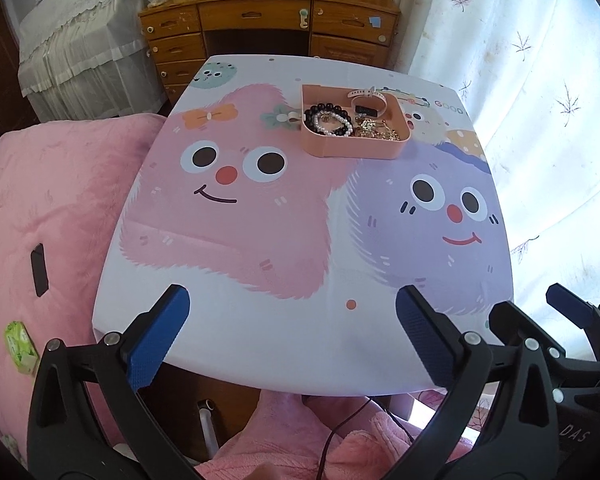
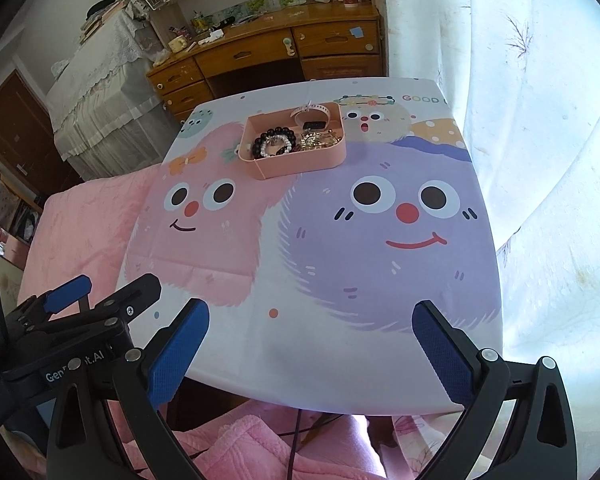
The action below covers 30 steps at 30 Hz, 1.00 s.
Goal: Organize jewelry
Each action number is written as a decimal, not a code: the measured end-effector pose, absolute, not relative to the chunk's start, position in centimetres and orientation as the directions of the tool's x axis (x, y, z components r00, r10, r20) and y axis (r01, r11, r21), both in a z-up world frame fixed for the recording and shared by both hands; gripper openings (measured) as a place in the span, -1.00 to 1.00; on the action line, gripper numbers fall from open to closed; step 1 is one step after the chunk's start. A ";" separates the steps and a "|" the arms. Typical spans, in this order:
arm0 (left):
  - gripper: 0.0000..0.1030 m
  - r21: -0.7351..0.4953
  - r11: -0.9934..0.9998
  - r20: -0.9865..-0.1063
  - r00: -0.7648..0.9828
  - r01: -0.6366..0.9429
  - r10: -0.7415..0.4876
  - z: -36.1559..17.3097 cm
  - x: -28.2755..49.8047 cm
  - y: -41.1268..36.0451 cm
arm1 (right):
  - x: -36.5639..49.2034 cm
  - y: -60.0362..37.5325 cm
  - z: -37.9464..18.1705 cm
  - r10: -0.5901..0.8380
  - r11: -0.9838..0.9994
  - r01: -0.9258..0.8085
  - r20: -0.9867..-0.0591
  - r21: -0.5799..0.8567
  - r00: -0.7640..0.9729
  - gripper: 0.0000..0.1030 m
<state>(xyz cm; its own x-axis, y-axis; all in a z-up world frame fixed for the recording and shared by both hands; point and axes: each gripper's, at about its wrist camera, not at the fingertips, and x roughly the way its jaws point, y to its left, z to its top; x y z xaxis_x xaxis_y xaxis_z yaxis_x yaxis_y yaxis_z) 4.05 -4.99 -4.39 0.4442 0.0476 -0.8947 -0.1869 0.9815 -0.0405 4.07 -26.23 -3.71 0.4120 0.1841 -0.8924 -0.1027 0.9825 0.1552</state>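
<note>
Left wrist view showed the pink tray (image 1: 354, 145) at the far side of the cartoon-printed table (image 1: 300, 340), holding a black bead bracelet (image 1: 324, 110), a pearl bracelet (image 1: 334, 124), gold pieces (image 1: 378, 128) and a pink watch (image 1: 370, 102). Well short of the tray, near the table's front edge, the left gripper (image 1: 292, 336) and right gripper (image 2: 310, 350) both gaped wide, holding nothing.

"GOOD" on tablecloth (image 2: 380, 280)
</note>
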 end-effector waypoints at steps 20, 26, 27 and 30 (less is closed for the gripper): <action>0.99 -0.018 0.985 -0.888 0.456 -0.172 0.064 -4.3 4.5 -4.3 | 3.9 -25.4 -4.1 0.171 0.985 -0.092 -0.895 0.146 0.411 0.99; 0.99 -0.016 0.985 -0.886 0.458 -0.170 0.065 -4.3 4.5 -4.2 | 4.0 -25.5 -4.1 0.173 0.985 -0.087 -0.896 0.150 0.410 0.99; 0.99 -0.014 0.986 -0.886 0.460 -0.168 0.066 -4.2 4.5 -4.3 | 4.1 -25.5 -4.1 0.171 0.985 -0.083 -0.896 0.150 0.410 0.99; 0.99 -0.008 0.987 -0.884 0.462 -0.161 0.068 -4.1 4.6 -4.1 | 4.1 -25.6 -4.1 0.170 0.985 -0.081 -0.896 0.149 0.410 0.99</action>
